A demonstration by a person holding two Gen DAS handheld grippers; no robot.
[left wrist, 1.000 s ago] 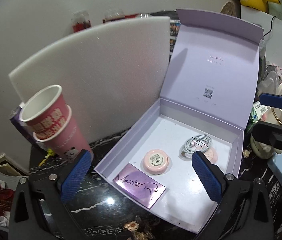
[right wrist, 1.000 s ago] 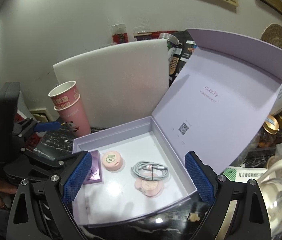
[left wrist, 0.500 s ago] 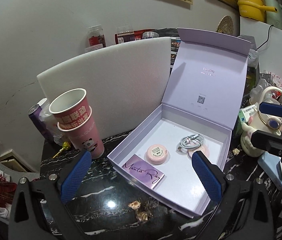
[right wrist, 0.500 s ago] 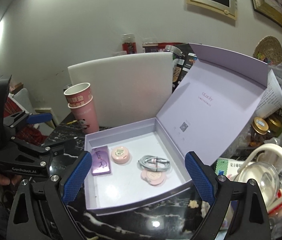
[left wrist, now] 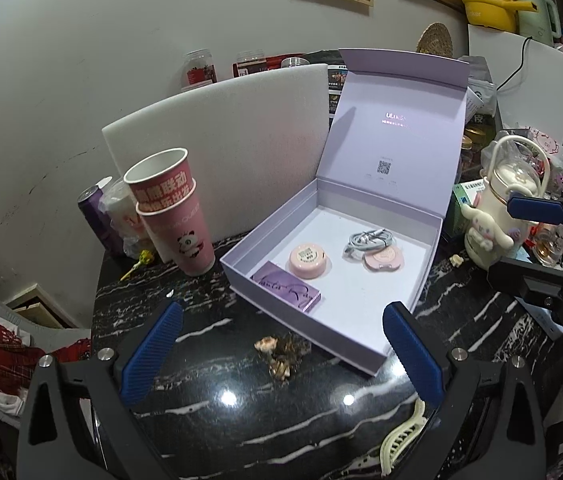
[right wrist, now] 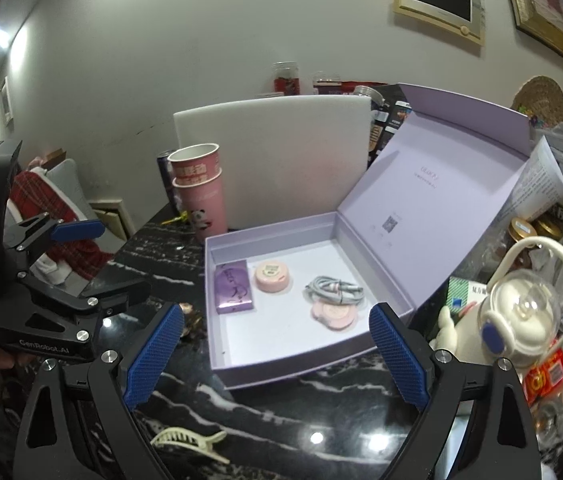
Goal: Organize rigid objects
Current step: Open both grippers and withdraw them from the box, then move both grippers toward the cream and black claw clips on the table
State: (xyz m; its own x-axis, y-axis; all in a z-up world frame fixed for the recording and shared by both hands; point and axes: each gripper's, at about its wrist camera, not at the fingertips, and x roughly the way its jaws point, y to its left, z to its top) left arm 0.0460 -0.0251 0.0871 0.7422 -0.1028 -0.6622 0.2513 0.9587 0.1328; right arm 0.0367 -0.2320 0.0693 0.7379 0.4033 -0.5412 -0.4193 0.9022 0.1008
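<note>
Both grippers, left (left wrist: 281, 354) and right (right wrist: 277, 354), hover with jaws wide and empty; reaching for the hair clip (right wrist: 187, 442) could knock the lavender box (right wrist: 281, 368) askew.

Supporting surface: a black marble-pattern table top (left wrist: 209, 360) with white veining. Resting directly on it: an open lilac box (left wrist: 365, 350), lid raised at its far side; two stacked pink paper cups (left wrist: 181, 226), upright, just left of the box; a dark drink can (left wrist: 95, 220) behind the cups; a white foam board (left wrist: 237, 120) standing on edge behind cups and box. Near the box's front corner lies a small brownish clump (left wrist: 281, 356), nature unclear. A cream hair claw clip (right wrist: 187, 442) lies at the near edge. A cream character bottle (left wrist: 501, 220) stands right of the box amid clutter.
</note>
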